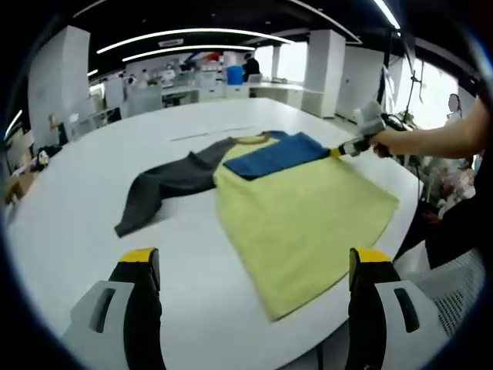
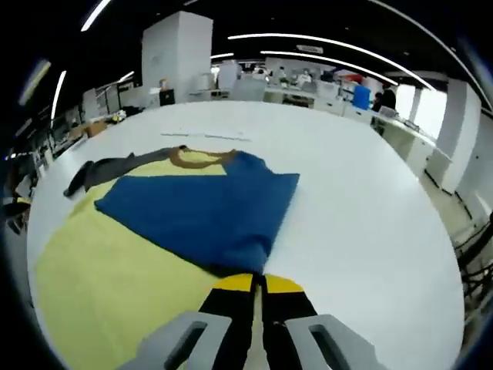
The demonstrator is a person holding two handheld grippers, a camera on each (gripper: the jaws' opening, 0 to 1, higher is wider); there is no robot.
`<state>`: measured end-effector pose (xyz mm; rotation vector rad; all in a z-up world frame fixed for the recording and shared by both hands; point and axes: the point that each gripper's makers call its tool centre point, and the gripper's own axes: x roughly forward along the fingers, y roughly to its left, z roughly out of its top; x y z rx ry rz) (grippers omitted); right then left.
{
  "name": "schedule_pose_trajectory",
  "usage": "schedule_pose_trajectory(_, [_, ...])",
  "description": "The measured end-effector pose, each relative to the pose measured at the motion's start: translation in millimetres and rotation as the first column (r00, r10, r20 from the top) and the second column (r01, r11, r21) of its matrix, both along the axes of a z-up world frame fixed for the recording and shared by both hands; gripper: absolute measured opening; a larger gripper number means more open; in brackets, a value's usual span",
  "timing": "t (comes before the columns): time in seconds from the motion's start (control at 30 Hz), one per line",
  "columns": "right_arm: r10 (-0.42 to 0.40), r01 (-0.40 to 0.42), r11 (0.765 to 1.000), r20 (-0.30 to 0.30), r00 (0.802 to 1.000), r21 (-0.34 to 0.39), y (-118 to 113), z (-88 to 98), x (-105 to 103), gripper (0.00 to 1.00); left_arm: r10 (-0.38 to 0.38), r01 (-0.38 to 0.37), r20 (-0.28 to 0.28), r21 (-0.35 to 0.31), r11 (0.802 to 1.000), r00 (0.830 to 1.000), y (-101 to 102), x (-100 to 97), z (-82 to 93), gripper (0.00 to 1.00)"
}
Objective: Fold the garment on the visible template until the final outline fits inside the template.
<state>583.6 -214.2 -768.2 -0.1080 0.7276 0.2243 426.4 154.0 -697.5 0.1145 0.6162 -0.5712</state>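
A garment lies flat on the white table (image 1: 85,231): yellow body (image 1: 300,223), brown collar (image 2: 202,158), and a grey sleeve (image 1: 166,185) stretched out to the left. Its blue sleeve (image 1: 273,156) is folded across the upper chest. In the right gripper view the blue sleeve (image 2: 200,212) spreads over the yellow body (image 2: 108,285), and its end runs down into my right gripper (image 2: 258,284), which is shut on it. In the left gripper view that right gripper (image 1: 337,152) sits at the blue sleeve's right end. My left gripper (image 1: 255,256) hovers open over the hem side, holding nothing.
A person's hand (image 1: 400,139) holds the right gripper at the table's right edge. A thin line (image 1: 212,135) marks the table beyond the collar. Desks and pillars stand far behind. A white mesh chair (image 1: 454,285) is off the near right edge.
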Motion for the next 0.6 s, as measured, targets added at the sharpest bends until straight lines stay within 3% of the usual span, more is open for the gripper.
schedule_pose_trajectory(0.1, [0.084, -0.08, 0.99, 0.035, 0.996, -0.115, 2.4, 6.9, 4.1, 0.0, 0.0, 0.0, -0.003, 0.005, 1.0, 1.0, 0.9, -0.3, -0.9, 0.99])
schedule_pose_trajectory(0.17, [0.121, -0.111, 0.985, 0.07, 0.99, -0.13, 9.2, 14.4, 5.9, 0.01, 0.004, -0.004, -0.004, 0.004, 1.0, 1.0, 1.5, -0.1, -0.8, 0.99])
schedule_pose_trajectory(0.33, [0.13, -0.114, 0.972, 0.069, 0.989, -0.206, 2.8, 16.5, 6.6, 0.0, 0.005, -0.005, -0.012, 0.001, 1.0, 1.0, 1.7, -1.3, -3.1, 0.98])
schedule_pose_trajectory(0.43, [0.135, -0.118, 0.972, 0.075, 0.988, -0.202, 4.3, 17.1, 4.7, 0.0, 0.004, -0.004, -0.017, 0.003, 1.0, 1.0, 2.1, -2.1, -4.0, 0.98])
schedule_pose_trajectory(0.5, [0.131, -0.117, 0.971, 0.054, 0.99, -0.21, 2.4, 12.2, 2.4, 0.0, 0.009, -0.009, -0.017, 0.0, 1.0, 1.0, 3.2, -1.7, -4.5, 0.98])
schedule_pose_trajectory(0.6, [0.039, -0.048, 0.985, -0.053, 0.998, -0.165, -6.1, -10.2, -10.3, 0.0, 0.013, -0.013, -0.02, 0.002, 1.0, 1.0, 4.2, -1.2, -5.4, 0.98])
